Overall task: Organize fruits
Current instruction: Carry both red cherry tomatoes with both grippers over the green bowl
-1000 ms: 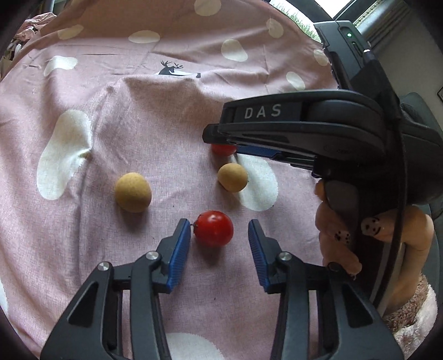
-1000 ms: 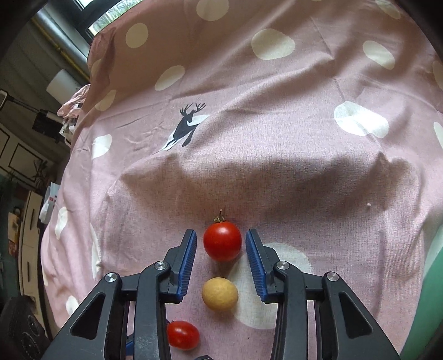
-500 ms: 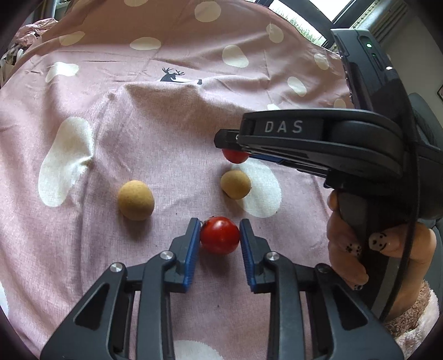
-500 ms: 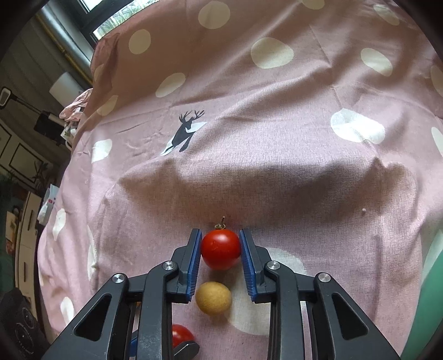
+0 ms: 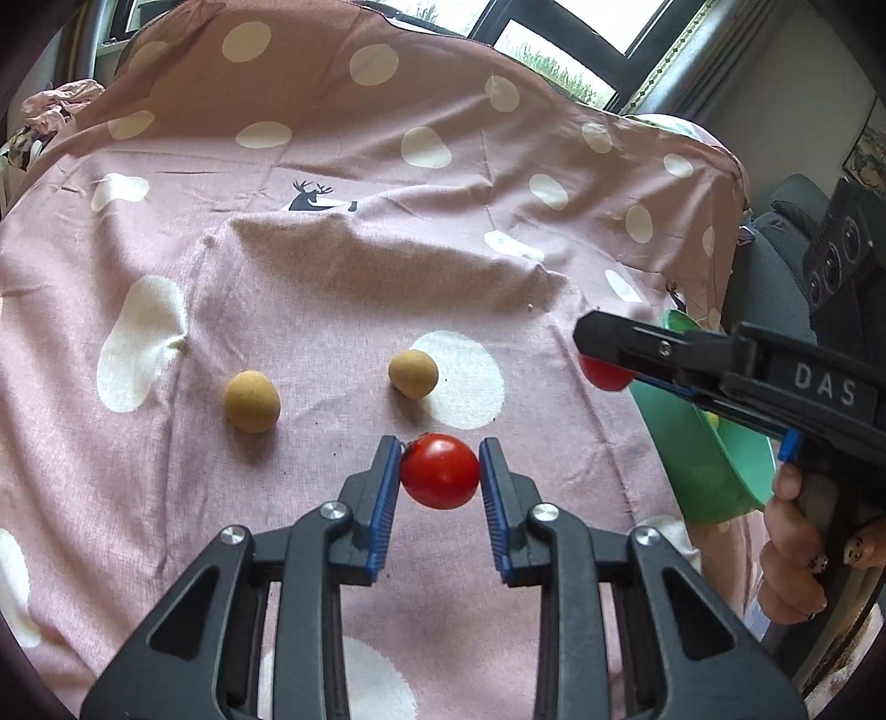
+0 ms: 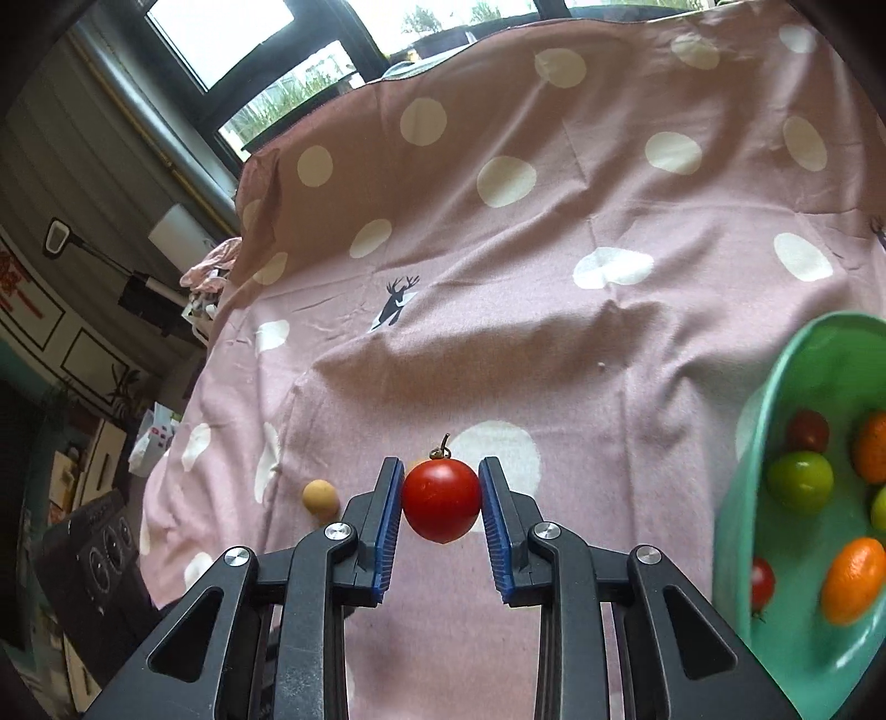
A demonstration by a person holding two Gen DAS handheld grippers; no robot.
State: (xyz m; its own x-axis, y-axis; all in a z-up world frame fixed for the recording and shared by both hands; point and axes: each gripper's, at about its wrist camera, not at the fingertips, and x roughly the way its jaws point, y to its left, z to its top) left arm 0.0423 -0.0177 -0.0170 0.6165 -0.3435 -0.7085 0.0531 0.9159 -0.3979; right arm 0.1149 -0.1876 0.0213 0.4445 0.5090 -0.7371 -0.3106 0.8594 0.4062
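Note:
My left gripper (image 5: 439, 471) is shut on a red cherry tomato (image 5: 439, 469), lifted a little off the pink spotted cloth (image 5: 332, 288). My right gripper (image 6: 441, 498) is shut on a second red tomato (image 6: 441, 501) with a short stem, raised above the cloth (image 6: 554, 332). In the left wrist view the right gripper (image 5: 606, 368) reaches in from the right beside the green bowl (image 5: 714, 471), a hand (image 5: 797, 559) on its grip. Two tan round fruits (image 5: 252, 400) (image 5: 413, 373) lie on the cloth. One tan fruit (image 6: 320, 497) shows in the right wrist view.
The green bowl (image 6: 736, 498) at the right holds several small fruits: red, green and orange. The cloth drapes over a raised back edge under windows (image 6: 221, 50). Shelves and furniture (image 6: 88, 443) stand off the cloth's left side.
Both grippers closed on their tomatoes and lifted them. The right gripper swung right toward the green bowl, which has come into both views.

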